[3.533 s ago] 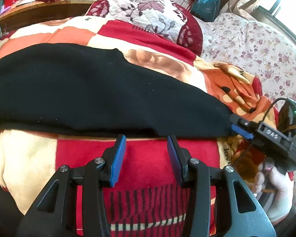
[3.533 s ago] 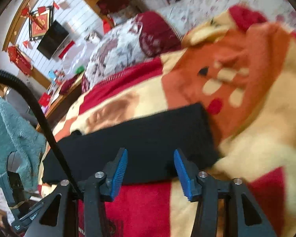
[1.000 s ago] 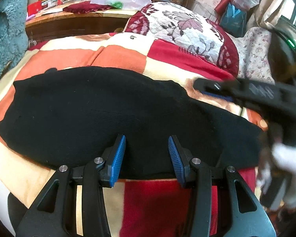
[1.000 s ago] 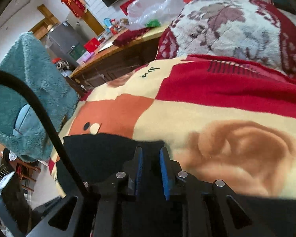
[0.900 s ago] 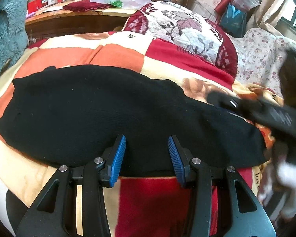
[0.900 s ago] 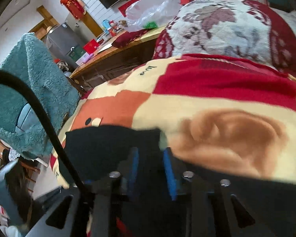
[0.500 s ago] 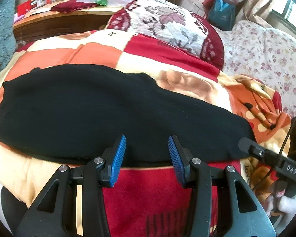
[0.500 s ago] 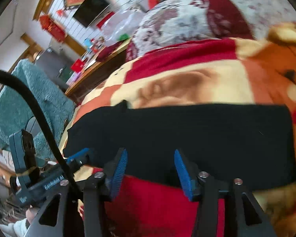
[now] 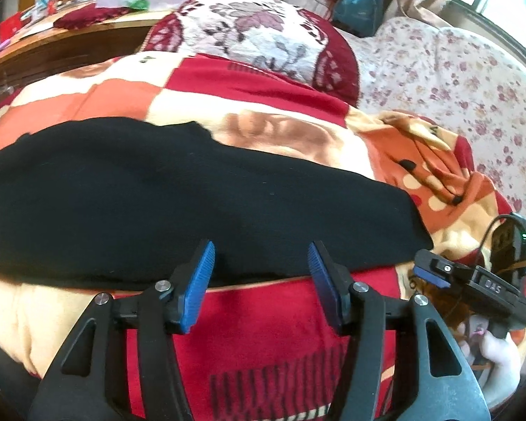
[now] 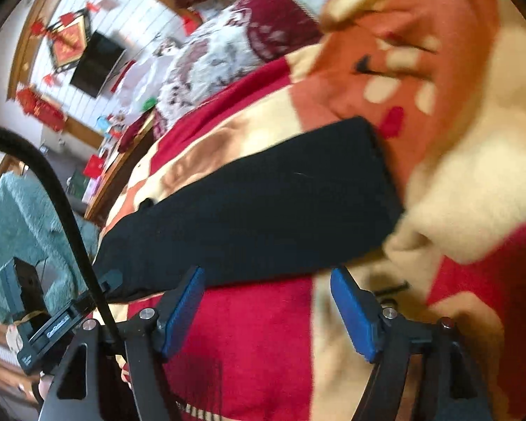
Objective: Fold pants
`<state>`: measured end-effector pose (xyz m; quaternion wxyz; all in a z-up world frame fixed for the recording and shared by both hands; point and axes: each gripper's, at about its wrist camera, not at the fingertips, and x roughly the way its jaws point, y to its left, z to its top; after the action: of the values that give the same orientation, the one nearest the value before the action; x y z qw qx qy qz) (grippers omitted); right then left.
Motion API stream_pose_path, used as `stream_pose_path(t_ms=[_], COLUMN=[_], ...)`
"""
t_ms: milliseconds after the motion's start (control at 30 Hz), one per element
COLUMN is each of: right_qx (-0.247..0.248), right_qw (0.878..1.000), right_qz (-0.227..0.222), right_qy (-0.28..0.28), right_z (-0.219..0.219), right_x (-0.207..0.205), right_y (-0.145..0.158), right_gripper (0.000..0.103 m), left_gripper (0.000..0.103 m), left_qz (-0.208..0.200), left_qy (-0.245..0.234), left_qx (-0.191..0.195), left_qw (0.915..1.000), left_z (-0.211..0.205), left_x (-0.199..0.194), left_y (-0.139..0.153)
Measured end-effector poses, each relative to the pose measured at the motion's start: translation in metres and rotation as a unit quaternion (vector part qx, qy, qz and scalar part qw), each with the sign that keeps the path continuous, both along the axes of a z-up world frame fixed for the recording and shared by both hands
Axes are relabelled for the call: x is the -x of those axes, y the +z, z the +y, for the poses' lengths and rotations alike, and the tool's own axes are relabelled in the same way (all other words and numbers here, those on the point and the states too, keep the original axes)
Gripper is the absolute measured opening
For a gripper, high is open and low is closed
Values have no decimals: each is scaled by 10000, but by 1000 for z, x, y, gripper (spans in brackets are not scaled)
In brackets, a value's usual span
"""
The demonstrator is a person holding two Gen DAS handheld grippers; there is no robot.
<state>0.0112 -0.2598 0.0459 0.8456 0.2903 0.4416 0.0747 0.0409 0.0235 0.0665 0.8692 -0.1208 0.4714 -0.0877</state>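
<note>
The black pants (image 9: pixel 193 203) lie as one long band across the blanket, left to right. My left gripper (image 9: pixel 261 249) hovers over their near edge around the middle; its jaws are opening and nothing is between them. Off the pants' right end, my right gripper (image 9: pixel 435 273) is held by a white-gloved hand (image 9: pixel 498 354). In the right wrist view the pants (image 10: pixel 256 210) run from the leg end at upper right down to the left. There my right gripper (image 10: pixel 266 275) sits just short of their near edge, jaws opening and empty. The left gripper (image 10: pixel 108 280) shows at lower left.
A red, orange and cream blanket (image 9: pixel 280 333) covers the bed. A floral pillow (image 9: pixel 259 38) lies behind, and a flowered sheet (image 9: pixel 456 80) spreads to the right. At the back left stands a wooden table (image 9: pixel 52 38) with a plastic bag. A teal fluffy cloth (image 10: pixel 14 217) hangs at the left.
My right gripper was shut over the black fabric near the left end. It has opened, let go and swung back to the pants' right end. My left gripper drifted sideways and widened.
</note>
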Motion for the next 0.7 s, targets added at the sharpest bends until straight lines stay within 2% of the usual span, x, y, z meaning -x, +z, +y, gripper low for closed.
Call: stream_pose_path(t_ms=[233, 400, 533, 700], right_qx=[-331, -239, -213, -380], right_qw=[9992, 9993, 9988, 9974], right_qz=[131, 14, -241, -382], right_qy=[-209, -271, -360, -475], right_z=[-15, -16, -16, -19], right_x=[-1, -5, -6, -5], right_y=[-15, -21, -23, -26], right_gripper=[72, 72, 74, 77], left_gripper=[55, 55, 55, 55], left_qz=[68, 96, 235, 213], left_qy=[-496, -998, -1465, -2165], left_qx=[108, 172, 348, 60], left_qw=[9987, 9948, 9883, 9760], left_z=[-26, -47, -66, -99], left_x=[-19, -48, -78, -108], left_y=[0, 1, 0, -5])
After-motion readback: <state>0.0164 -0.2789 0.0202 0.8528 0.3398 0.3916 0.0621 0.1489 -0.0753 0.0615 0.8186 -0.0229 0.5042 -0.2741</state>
